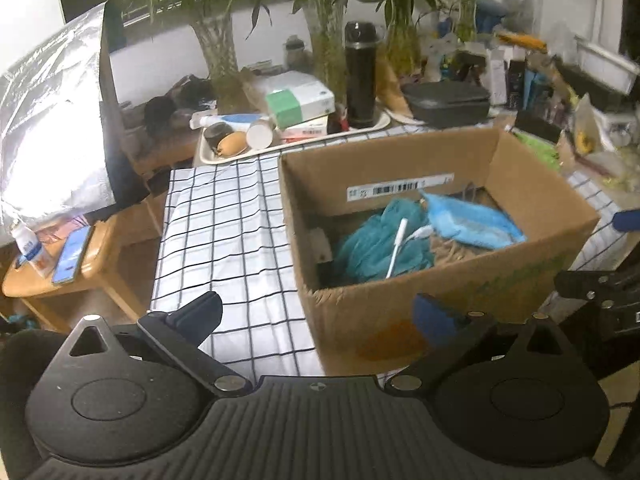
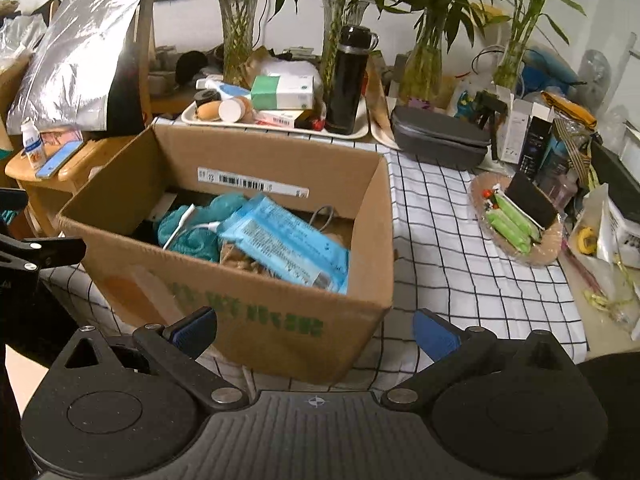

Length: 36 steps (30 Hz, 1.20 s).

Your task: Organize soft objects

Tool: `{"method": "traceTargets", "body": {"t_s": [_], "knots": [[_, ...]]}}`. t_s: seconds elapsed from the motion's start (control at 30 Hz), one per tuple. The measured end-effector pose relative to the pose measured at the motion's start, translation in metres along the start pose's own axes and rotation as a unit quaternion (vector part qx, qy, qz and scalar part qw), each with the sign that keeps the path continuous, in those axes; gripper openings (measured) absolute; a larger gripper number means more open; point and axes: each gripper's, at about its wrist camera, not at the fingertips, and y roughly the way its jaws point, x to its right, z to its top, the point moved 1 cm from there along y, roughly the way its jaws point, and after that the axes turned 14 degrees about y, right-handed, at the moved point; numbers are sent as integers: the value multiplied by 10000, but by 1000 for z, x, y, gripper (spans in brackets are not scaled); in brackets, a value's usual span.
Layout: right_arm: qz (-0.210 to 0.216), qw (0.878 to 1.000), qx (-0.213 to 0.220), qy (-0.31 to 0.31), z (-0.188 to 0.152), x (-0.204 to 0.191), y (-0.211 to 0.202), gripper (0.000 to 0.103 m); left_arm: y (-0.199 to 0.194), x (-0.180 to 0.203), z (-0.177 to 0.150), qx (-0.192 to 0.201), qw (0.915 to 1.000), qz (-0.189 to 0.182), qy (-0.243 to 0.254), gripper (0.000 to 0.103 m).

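Observation:
An open cardboard box [image 1: 400, 312] [image 2: 256, 320] stands on a black-and-white checked tablecloth [image 1: 224, 232] [image 2: 452, 248]. Inside lie a teal mesh puff [image 1: 372, 248] [image 2: 192, 236], a blue soft pack [image 1: 472, 220] [image 2: 288, 244] and a white cable [image 1: 396, 248] [image 2: 180, 228]. My left gripper [image 1: 316, 316] is open, hanging before the box's near left corner with nothing between its fingers. My right gripper [image 2: 316, 336] is open too, in front of the box's near right corner, and holds nothing. Part of the left gripper's black frame [image 2: 36, 252] shows at the left edge of the right wrist view.
Behind the box a white tray [image 2: 280, 128] carries a black flask [image 2: 348, 84], boxes and small jars. Glass vases with green plants [image 2: 424, 60] line the back. A dark case [image 2: 440, 144] and a basket of green packets [image 2: 516, 224] sit right. A wooden stool [image 1: 68, 268] stands left.

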Motion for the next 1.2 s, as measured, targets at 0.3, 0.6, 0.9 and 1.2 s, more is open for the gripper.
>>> {"method": "traceTargets", "body": {"t_s": [0.3,0.6,0.9,1.2], "knots": [[-47,9999,-98,63,-2,0,7,103,2,4,-3,-45,10000,50,36,103],[-45,9999,-128,23,-3,-3,11,103,7,2,-6,-163,9998,-29,-92,103],[-52,9999,-127,33,-3,-2,12,103,11,2,-6,-258,9995,-80,-141,103],[-54,9999,-107,45,-3,-1,11,103,11,1,-7,-315,9993,-66,-187,103]]}}
